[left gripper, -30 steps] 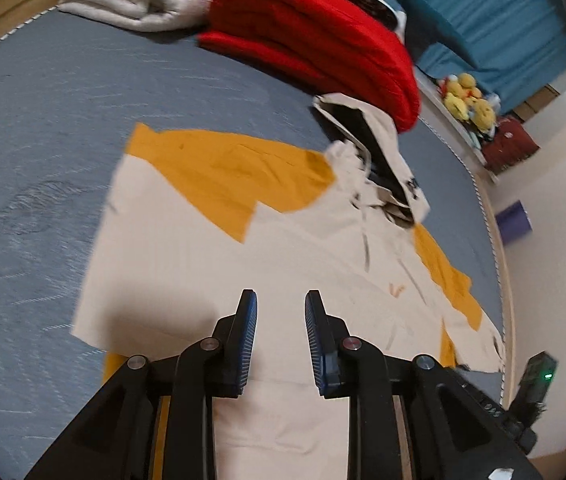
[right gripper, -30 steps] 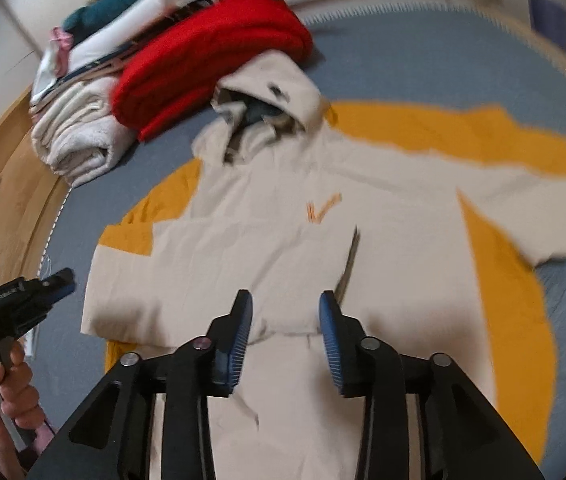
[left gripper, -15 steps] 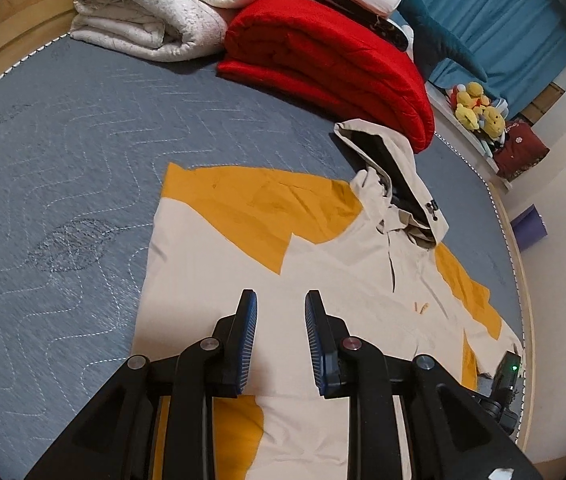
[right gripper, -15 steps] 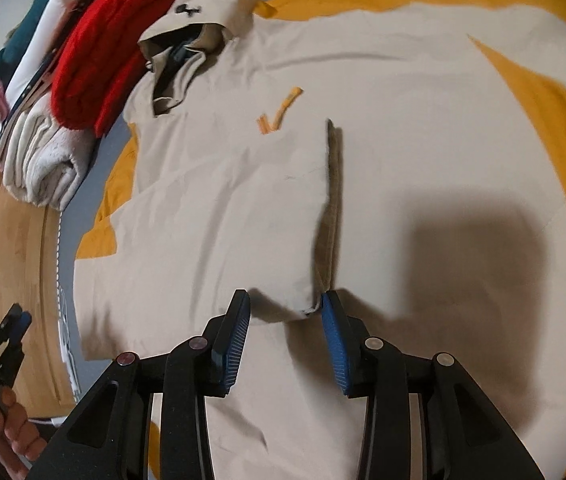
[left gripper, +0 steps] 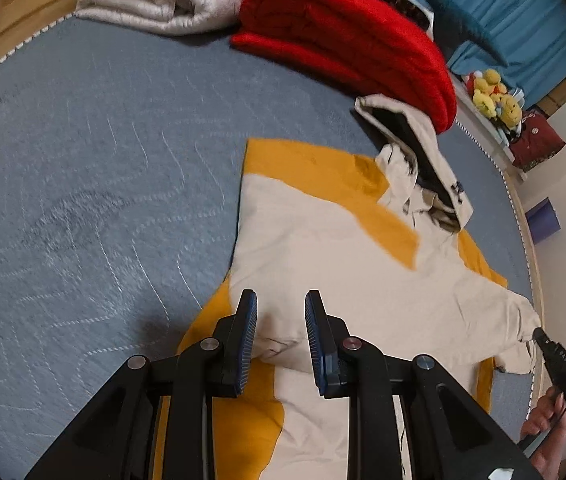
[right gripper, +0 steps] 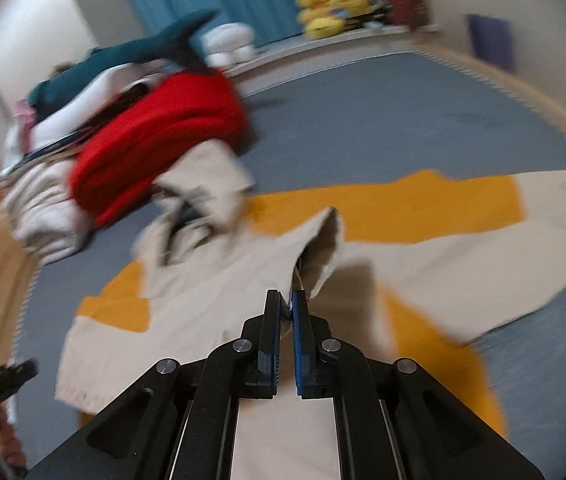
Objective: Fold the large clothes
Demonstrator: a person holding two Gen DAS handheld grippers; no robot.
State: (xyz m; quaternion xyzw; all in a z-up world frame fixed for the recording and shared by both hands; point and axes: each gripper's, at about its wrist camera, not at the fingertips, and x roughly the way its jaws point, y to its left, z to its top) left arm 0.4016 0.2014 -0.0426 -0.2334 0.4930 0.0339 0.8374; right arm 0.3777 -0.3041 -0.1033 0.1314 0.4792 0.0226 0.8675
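I see soft, even indoor light in both views, without glare. The right wrist view is strongly blurred by motion, above all the red blanket (right gripper: 155,144), while the left wrist view stays mostly sharp. Both pictures bend at the dark round edges, and the left gripper (left gripper: 281,306) throws a small shadow on the mattress (left gripper: 83,200).

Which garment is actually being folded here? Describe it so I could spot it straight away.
On the grey-blue quilted mattress, in front of the pile with the folded red blanket, lies a hooded jacket. It alone is spread out flat, cream with mustard-yellow panels, and the right gripper pinches its cuff.
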